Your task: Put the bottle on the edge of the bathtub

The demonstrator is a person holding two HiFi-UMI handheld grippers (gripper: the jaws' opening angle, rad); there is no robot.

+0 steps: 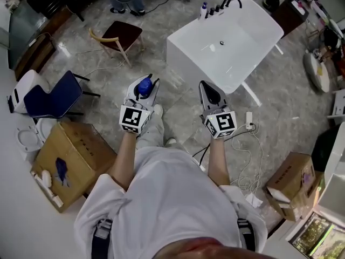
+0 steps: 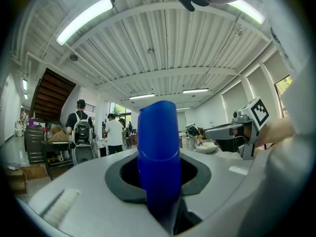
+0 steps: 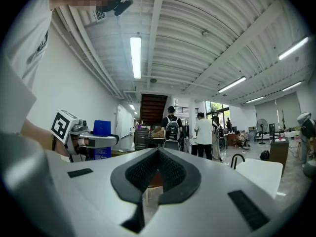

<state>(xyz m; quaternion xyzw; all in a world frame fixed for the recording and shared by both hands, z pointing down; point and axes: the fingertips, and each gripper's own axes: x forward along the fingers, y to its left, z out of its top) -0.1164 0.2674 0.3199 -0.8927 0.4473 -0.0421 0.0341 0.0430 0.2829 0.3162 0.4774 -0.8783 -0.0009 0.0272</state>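
Observation:
A blue bottle stands upright between the jaws of my left gripper, which is shut on it. In the left gripper view the blue bottle fills the gap between the jaws. My right gripper is held level beside it, shut with nothing in it; its jaws meet at the tips. The white bathtub stands ahead and to the right, a black faucet and several small bottles on its far edge. Both grippers are short of the tub, above the floor.
A wooden chair and a blue chair stand to the left, with a cardboard box nearer. White cables and a second box lie on the right. Several people stand in the background.

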